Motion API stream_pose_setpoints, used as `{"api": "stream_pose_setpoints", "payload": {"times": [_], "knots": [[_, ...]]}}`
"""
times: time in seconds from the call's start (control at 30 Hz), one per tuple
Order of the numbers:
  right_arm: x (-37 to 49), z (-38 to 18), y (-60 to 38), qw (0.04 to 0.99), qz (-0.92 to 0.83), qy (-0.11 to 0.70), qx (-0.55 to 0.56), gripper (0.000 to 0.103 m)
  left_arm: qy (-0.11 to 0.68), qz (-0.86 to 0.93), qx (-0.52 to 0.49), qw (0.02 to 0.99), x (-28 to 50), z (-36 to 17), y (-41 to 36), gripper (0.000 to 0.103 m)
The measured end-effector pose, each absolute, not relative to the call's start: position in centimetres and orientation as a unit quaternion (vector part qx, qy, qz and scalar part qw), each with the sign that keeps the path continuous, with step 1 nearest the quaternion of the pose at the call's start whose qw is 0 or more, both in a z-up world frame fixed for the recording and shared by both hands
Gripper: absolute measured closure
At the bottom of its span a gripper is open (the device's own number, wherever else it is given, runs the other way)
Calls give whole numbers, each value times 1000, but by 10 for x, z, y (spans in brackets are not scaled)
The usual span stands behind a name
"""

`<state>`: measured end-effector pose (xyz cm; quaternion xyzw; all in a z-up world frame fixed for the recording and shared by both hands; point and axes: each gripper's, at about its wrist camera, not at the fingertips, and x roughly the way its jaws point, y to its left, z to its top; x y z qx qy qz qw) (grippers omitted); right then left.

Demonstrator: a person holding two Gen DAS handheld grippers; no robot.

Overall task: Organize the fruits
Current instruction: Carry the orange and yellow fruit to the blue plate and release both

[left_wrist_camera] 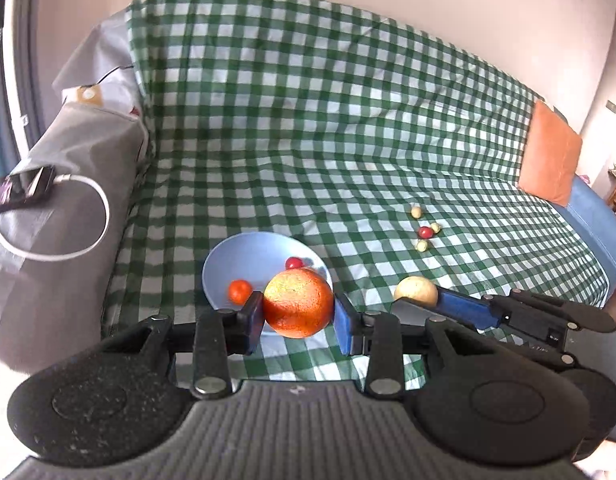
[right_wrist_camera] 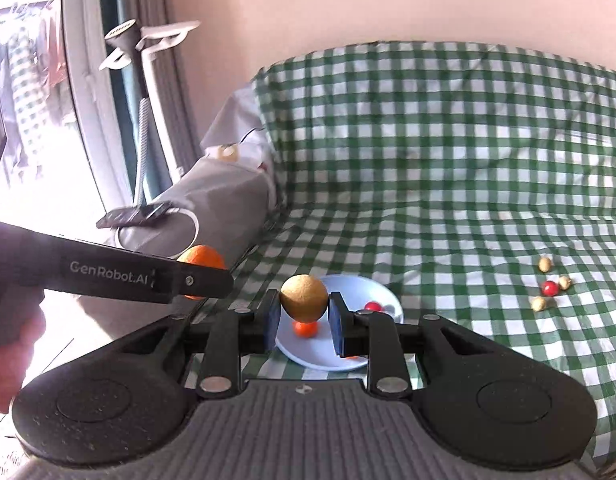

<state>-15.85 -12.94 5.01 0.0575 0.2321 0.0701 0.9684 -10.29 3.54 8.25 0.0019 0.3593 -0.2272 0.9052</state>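
Note:
My left gripper (left_wrist_camera: pixel 299 316) is shut on a large orange (left_wrist_camera: pixel 297 302) and holds it over the near rim of a light blue bowl (left_wrist_camera: pixel 243 256). The bowl holds a small orange tomato (left_wrist_camera: pixel 239 291) and a red one (left_wrist_camera: pixel 294 263). My right gripper (right_wrist_camera: pixel 303 318) is shut on a tan round fruit (right_wrist_camera: pixel 303 298) above the same bowl (right_wrist_camera: pixel 372 292); it also shows in the left wrist view (left_wrist_camera: pixel 416 291). The orange shows in the right wrist view (right_wrist_camera: pixel 199 258) behind the left gripper's arm.
Several small fruits lie on the green checked cloth to the right: yellowish ones (left_wrist_camera: pixel 416 211) and a red one (left_wrist_camera: pixel 425 232), also in the right wrist view (right_wrist_camera: pixel 550 288). A grey armrest with a phone and white cable (left_wrist_camera: pixel 23 192) stands left. An orange cushion (left_wrist_camera: pixel 550 156) is far right.

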Motion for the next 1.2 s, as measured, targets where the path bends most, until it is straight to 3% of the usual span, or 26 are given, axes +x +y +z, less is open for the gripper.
{"api": "stream_pose_setpoints", "payload": {"times": [1.2], "knots": [[-31, -8, -115, 942, 51, 330, 41, 76, 410, -179, 14, 894, 42, 16, 27, 62]]}}
